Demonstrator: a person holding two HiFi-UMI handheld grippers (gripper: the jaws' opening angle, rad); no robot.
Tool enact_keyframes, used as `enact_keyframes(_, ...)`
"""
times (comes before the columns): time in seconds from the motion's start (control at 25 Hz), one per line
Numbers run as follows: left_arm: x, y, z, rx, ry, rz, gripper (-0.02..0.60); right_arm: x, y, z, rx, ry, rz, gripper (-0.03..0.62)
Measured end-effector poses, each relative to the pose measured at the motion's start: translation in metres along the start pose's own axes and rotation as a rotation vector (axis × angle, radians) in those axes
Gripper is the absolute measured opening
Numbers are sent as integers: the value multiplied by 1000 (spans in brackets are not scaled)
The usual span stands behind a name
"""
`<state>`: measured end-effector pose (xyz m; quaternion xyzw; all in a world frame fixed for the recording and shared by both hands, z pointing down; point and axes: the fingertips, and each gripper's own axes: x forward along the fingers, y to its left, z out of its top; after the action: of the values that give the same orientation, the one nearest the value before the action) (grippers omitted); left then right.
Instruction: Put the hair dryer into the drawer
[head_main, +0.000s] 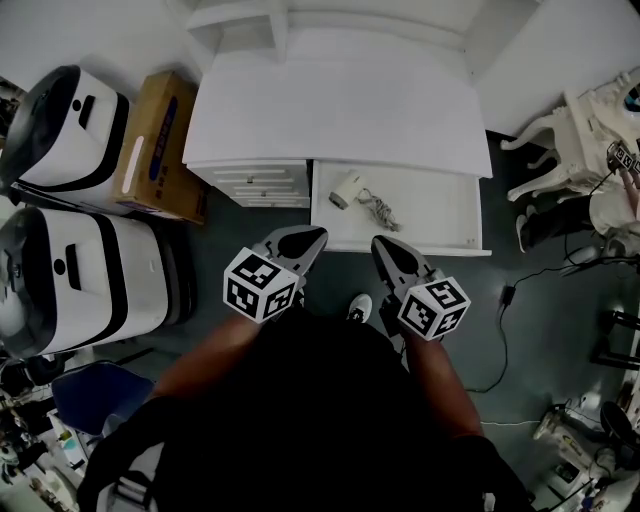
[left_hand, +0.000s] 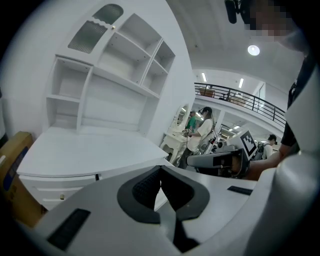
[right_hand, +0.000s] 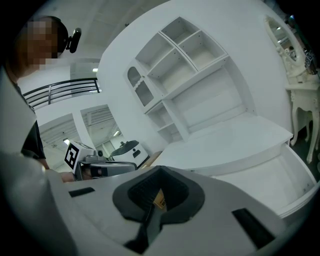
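Left hand-held gripper (head_main: 310, 238) hides one drawer (head_main: 440, 208) corner.

- Table (head_main: 340, 110) and drawer (head_main: 440, 205): plain white.
- Hair dryer (head_main: 347, 190): white, with a grey cord.
- Left gripper (head_main: 315, 239) and right gripper (head_main: 383, 246): grey, with black-and-white square-marker cubes.
- Cardboard box (head_main: 160, 140): brown, with a blue patch.
- Floor (head_main: 540, 300): dark grey.

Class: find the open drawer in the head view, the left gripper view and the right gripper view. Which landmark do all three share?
Head view: the open drawer is at centre, just below the desk top, with the hair dryer inside.
Left gripper view: not in it.
Right gripper view: lower right, under the desk's edge.
Shared landmark: the white desk top.
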<state>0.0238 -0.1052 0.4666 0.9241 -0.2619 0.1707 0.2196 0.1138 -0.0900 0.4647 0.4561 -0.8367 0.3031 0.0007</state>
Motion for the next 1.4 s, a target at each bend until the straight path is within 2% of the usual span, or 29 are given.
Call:
enact_keyframes(0.6,-5,-1,6,23,-8,-32,9,-4,3,-3,-12,-4,-43,25)
enact_keyframes(1.4,-16,-5,-2,17,-13,-29,9,-6,11,-12,-33,2,-53,25)
